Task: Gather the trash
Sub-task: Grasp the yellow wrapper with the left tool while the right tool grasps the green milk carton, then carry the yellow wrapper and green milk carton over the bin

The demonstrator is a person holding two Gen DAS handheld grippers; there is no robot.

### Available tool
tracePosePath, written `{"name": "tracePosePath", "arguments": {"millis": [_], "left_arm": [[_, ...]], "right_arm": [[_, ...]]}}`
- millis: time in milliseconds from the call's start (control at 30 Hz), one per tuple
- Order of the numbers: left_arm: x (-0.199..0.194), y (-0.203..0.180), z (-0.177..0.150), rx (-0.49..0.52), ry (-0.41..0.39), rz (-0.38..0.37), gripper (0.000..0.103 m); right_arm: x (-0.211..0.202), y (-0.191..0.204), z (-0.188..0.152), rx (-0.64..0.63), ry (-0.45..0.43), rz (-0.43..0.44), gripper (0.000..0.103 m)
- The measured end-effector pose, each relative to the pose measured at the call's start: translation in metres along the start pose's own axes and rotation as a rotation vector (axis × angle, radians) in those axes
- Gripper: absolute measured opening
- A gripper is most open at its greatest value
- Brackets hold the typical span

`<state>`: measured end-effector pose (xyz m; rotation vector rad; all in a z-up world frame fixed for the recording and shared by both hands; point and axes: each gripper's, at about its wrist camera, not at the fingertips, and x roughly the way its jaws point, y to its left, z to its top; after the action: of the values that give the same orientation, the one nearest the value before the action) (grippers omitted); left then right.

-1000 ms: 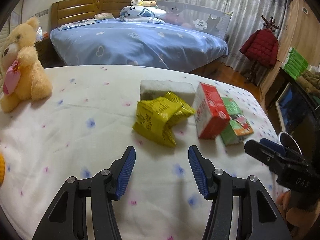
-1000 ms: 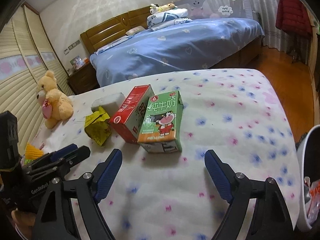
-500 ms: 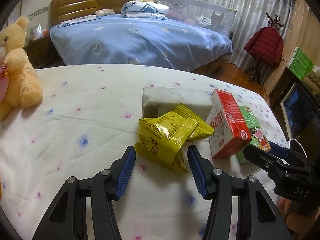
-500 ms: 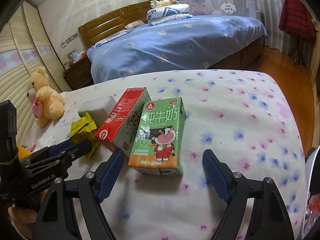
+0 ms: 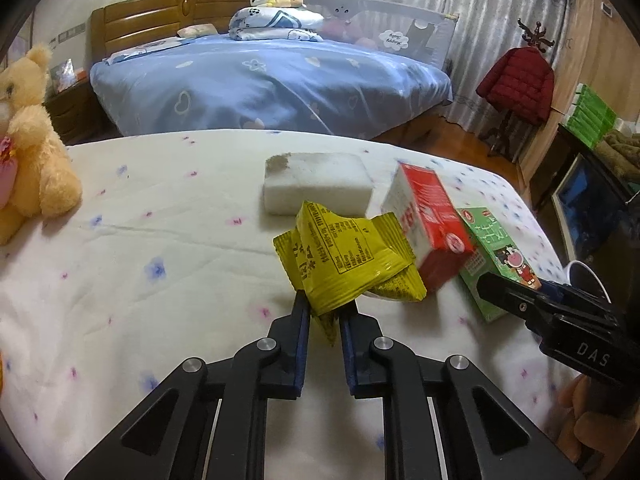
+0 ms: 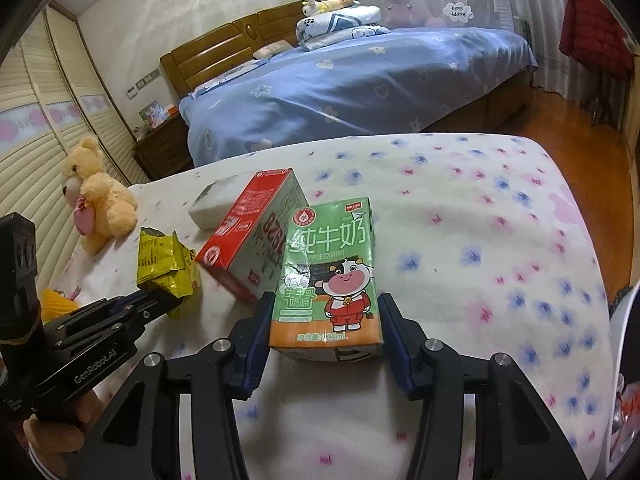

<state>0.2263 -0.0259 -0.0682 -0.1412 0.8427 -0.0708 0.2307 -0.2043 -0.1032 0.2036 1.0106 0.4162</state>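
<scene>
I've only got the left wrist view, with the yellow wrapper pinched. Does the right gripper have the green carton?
Observer: Yes. The right gripper has one finger pressed against each side of the green milk carton.
Operator: Where's the bin from there? I only see a bit of white rim.
Observer: The white bin is at the right gripper's right, just past the edge of the bed.

Yellow wrapper: crinkled glossy foil-like film. Green milk carton and red carton: smooth coated paperboard. White block: matt, rough foam-like surface. Floral sheet: matt cloth. Teddy bear: fuzzy plush.
</scene>
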Motion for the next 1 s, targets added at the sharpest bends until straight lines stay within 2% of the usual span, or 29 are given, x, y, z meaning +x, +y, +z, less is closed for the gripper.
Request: {"name": "tracePosePath", "arguments": {"millis": [333, 667, 1000], "left_arm": [[-0.029, -0.014, -0.022, 0.005, -0.001, -0.046, 0.01], [-0.053, -0.043, -0.039, 0.045, 0.001, -0.098, 0.01], [-0.06, -0.052, -0.046, 0.052, 0.02, -0.107, 0.01]], "right_arm": [[-0.035, -0.011, -0.022, 0.031, -0.026, 0.01, 0.051], [-0.071, -0.035, -0.047, 0.073, -0.055, -0.021, 0.051], [-0.064, -0.044, -0.056, 0.092, -0.012, -0.063, 0.054]]}}
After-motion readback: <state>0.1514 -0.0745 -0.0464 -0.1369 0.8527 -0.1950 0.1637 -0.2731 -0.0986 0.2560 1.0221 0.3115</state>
